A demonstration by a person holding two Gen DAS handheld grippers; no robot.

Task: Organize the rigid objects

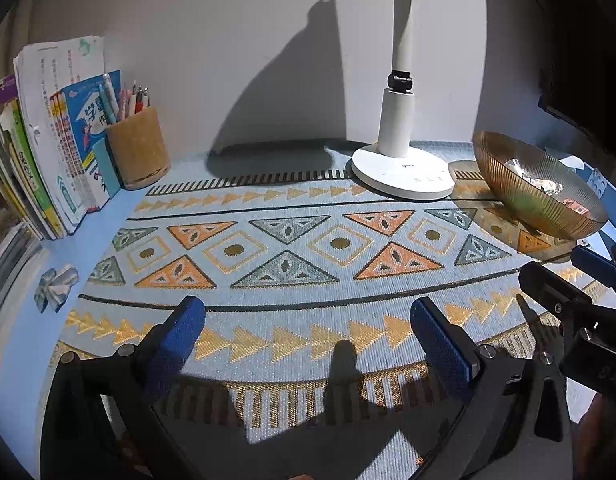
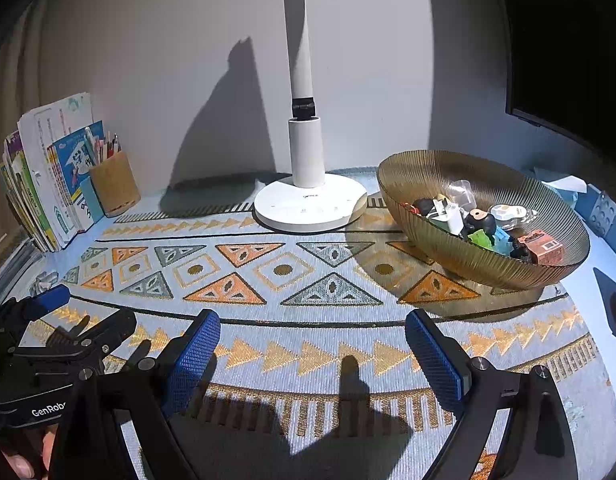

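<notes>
Hovering low over the patterned mat (image 2: 308, 280), the left gripper (image 1: 308, 344) and right gripper (image 2: 312, 344) both stand with jaws spread wide, nothing between the blue pads. Beyond them the mat lies bare of loose items. Farther right, the ribbed amber bowl (image 2: 460, 256) holds the small rigid objects (image 2: 480, 224) heaped together. A crumpled foil scrap (image 1: 56, 282) remains at the left edge. Judgement: the gathering appears essentially complete; possibly only that scrap is outstanding.

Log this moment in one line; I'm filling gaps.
left claw: open, empty | right claw: open, empty | ribbed amber glass bowl: holds small items
</notes>
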